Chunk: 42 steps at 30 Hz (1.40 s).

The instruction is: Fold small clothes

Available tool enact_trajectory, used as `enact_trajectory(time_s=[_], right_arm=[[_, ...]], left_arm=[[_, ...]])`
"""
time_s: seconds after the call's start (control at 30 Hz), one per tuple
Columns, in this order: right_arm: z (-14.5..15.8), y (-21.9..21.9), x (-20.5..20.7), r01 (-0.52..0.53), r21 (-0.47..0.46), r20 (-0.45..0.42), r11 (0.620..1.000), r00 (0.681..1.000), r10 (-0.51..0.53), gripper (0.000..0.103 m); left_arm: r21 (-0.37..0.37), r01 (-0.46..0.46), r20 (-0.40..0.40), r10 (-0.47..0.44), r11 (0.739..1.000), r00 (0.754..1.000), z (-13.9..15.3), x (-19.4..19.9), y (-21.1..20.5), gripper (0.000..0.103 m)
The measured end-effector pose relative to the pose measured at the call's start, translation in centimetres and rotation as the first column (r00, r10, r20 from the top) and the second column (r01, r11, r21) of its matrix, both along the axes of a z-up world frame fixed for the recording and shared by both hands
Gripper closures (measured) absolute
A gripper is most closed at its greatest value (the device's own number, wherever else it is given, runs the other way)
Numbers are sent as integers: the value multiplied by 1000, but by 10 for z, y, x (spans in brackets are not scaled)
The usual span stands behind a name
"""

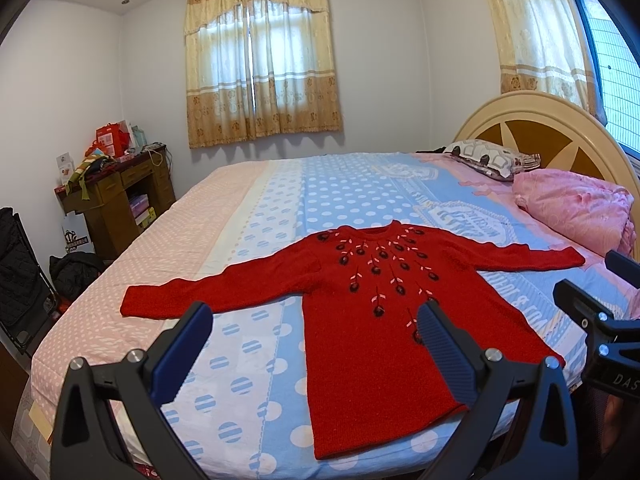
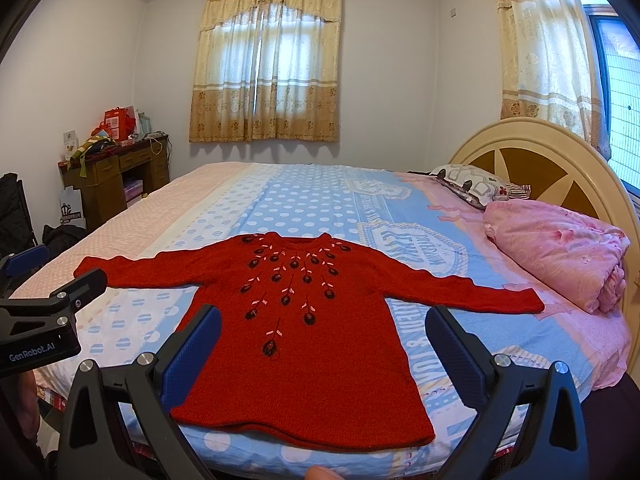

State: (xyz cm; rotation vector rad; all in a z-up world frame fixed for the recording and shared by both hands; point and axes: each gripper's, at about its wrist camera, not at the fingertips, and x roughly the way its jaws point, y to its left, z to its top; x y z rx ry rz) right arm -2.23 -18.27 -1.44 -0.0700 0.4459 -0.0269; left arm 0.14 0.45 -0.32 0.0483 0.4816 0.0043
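Note:
A small red knitted sweater point(image 1: 360, 312) point(image 2: 304, 344) with dark embroidered flowers lies flat on the bed, front up, both sleeves spread sideways and the hem toward me. My left gripper point(image 1: 316, 308) hovers open above the sweater's left side near the hem, holding nothing. My right gripper point(image 2: 324, 312) hangs open over the lower body of the sweater, also with nothing in it. In the left wrist view the right gripper shows at the right edge; in the right wrist view the left gripper shows at the left edge.
The bed point(image 1: 280, 184) has a blue and pink dotted sheet. A folded pink quilt point(image 2: 560, 252) and a patterned pillow point(image 2: 472, 184) lie by the round headboard point(image 2: 532, 160) on the right. A cluttered wooden desk point(image 1: 120, 196) stands at the far left wall.

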Motion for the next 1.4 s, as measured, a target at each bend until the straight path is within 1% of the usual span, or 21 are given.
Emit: enact_trajectory(time_s=[0.03,0.13,0.27,0.4,0.53,0.63,0.7,0.83,0.93,1.0,1.1,1.17,1.23,1.3,1.33,1.37,1.4], right_arm=[[-7,6,0,-2,-2,-2,1000,1000,2,1],[-11,10,-2,-3,-1,-4,1000,1000,3,1],[-12,10,-2,-6,-1,-5,1000,1000,6,1],[-13,11,-3,-4,-1,-7,1000,1000,4,1],[-21,9,3,-8,13,-26,1000,1000,9,1],[-35,7,14,-12,12,-60,1000,998,12,1],[-49,5,24,-15,11,-96,1000,995,16,1],[-76,-14,48,12,17,-158,1000,987,-9,1],[-93,-47,65,77,18,-194,997,978,-72,1],[-96,-71,73,116,30,-200,993,974,-108,1],[-98,-117,86,196,16,-209,980,960,-189,1],[-98,-155,98,255,0,-226,967,942,-248,1],[-99,-189,108,314,5,-254,949,919,-303,1],[-100,-234,120,382,23,-284,924,889,-360,1],[-100,-250,124,413,21,-299,911,872,-388,1],[-102,-277,131,459,28,-323,888,845,-426,1],[-103,-298,135,493,44,-337,869,826,-451,1]], left_arm=[[-1,1,0,-1,1000,1000,-1,1,0,0],[0,0,-2,0,1000,1000,-8,-1,1,0],[1,0,-5,0,1000,1000,-9,-1,1,0],[5,1,-13,-1,1000,1000,-18,-3,3,0],[2,13,-47,-13,1000,999,-28,7,-2,0],[2,39,-90,-38,999,995,-41,15,-8,0],[20,57,-117,-54,998,992,-54,22,-12,0],[47,74,-162,-65,996,985,-72,40,-17,0],[100,87,-181,-68,991,981,-84,56,-21,0],[127,86,-182,-62,988,981,-85,68,-23,0],[135,94,-187,-67,986,980,-85,87,-23,0],[128,88,-195,-62,988,979,-83,96,-20,0],[100,83,-194,-62,992,979,-80,106,-13,0],[95,65,-202,-45,993,978,-82,117,-9,0],[89,62,-211,-42,994,977,-83,123,-8,0],[76,56,-225,-38,996,974,-85,128,-4,0],[71,50,-234,-32,996,972,-86,133,-2,0]])
